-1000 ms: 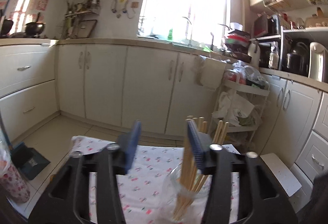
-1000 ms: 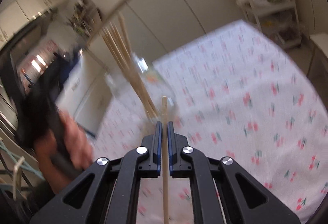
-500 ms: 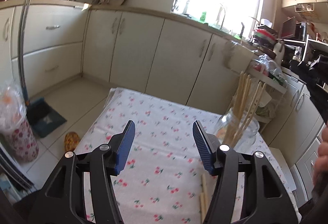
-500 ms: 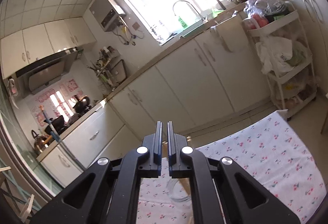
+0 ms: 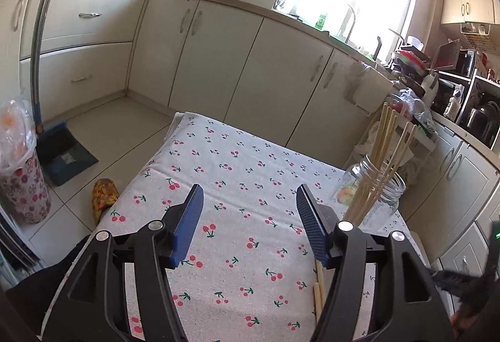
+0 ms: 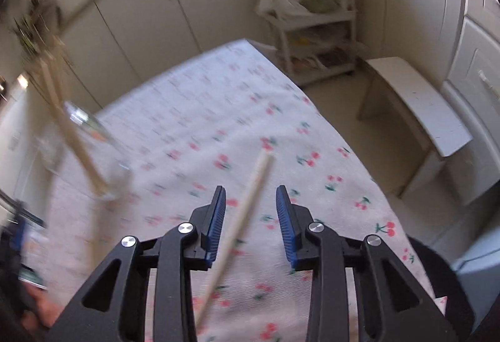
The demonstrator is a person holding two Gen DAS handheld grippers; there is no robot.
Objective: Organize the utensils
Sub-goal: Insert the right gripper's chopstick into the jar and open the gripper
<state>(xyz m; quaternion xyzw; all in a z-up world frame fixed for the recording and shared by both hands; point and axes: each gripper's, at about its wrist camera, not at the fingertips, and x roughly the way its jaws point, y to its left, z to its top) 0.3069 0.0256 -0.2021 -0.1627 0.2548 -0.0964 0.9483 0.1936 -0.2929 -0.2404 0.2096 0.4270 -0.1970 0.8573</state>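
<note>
A glass jar (image 5: 373, 201) holding several wooden chopsticks (image 5: 387, 154) stands near the right edge of the cherry-print tablecloth (image 5: 237, 185). My left gripper (image 5: 248, 221) is open and empty above the cloth, left of the jar. Loose chopsticks (image 5: 318, 292) lie on the cloth under its right finger. In the blurred right wrist view, my right gripper (image 6: 251, 221) is open above the cloth, with a loose chopstick (image 6: 240, 223) lying between its fingers, untouched. The jar (image 6: 84, 151) shows at the left there.
White kitchen cabinets (image 5: 218, 51) run behind the table. A dustpan (image 5: 62, 154) and a flowered bin (image 5: 22, 185) stand on the floor at left. A wire shelf cart (image 6: 312, 13) and a white stool (image 6: 418, 101) stand beyond the table's right side.
My right gripper has opened and swung down from facing the room to the cloth, over a loose chopstick. The chopstick it held one second ago is gone from it. My left gripper drew back from the jar.
</note>
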